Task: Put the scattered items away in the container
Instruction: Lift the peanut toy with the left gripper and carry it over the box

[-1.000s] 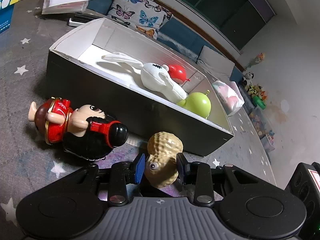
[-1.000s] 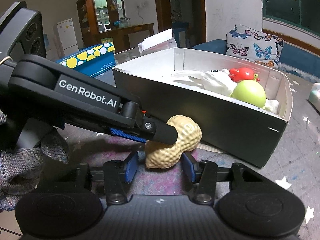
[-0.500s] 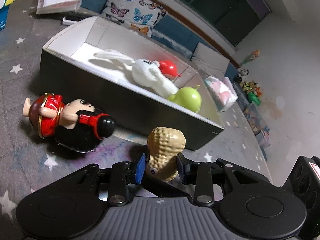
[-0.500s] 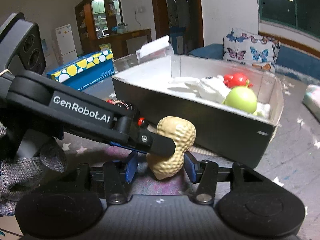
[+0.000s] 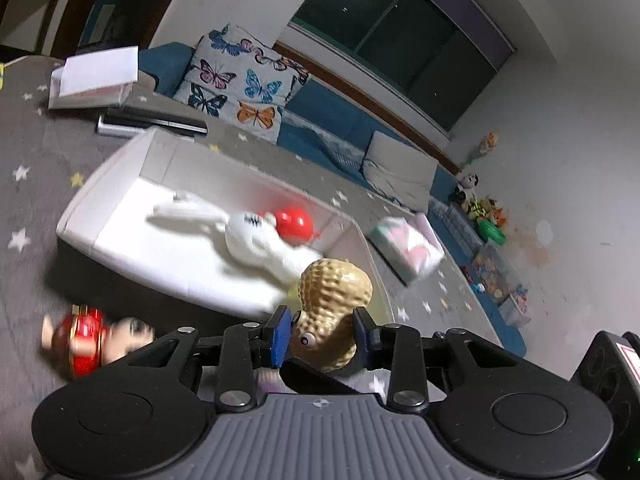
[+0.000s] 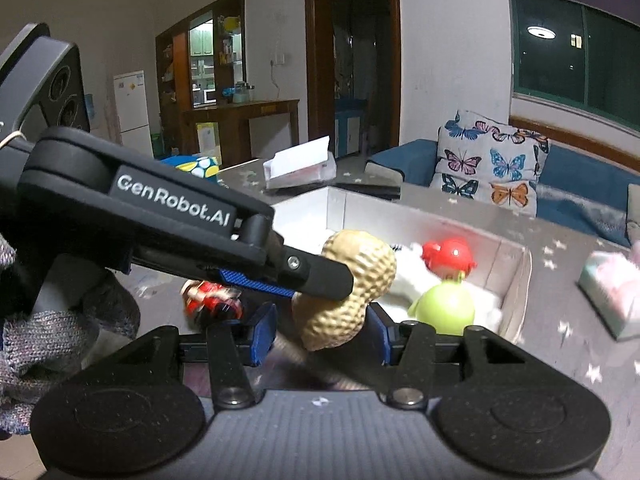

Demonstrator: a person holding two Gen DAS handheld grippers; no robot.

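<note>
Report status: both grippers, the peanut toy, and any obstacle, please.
Left gripper jaws just closed further, gripping peanut toy, held aloft. Right gripper jaws straddle it, gap showing. Box ahead, nothing between.

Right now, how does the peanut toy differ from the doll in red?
The peanut toy is clamped upright between the pads of the left gripper. The doll in red lies on its side on the table, untouched. The peanut toy is tan and bumpy all over, while the doll in red is smooth, mostly red and black. Both are toys with eyes, and neither lies in the box.
</note>
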